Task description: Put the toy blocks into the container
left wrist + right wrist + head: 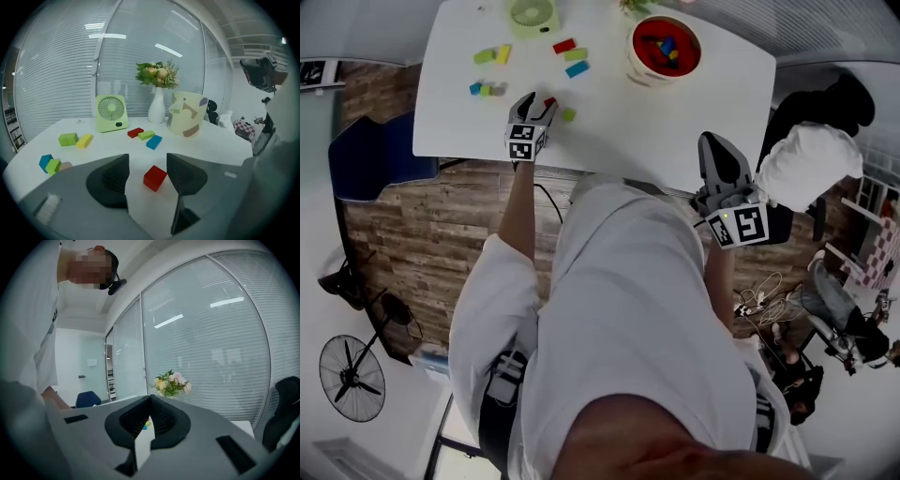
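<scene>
White table (694, 112), left tongs (147, 164) spread wide around 1 red block (154, 178), not gripping, right tongs (150, 404) closed, empty.

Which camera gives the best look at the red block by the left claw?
The left gripper view: the red block sits large on the table between the open left claw. The head view shows just a red speck of it; the right gripper view misses it.

Framed a red block (154, 177) between parted jaws on the white surface (213, 140), nearer the right one. Showed, farther off, loose coloured blocks (68, 139), a green fan (111, 112) and the patterned container (186, 114).
</scene>
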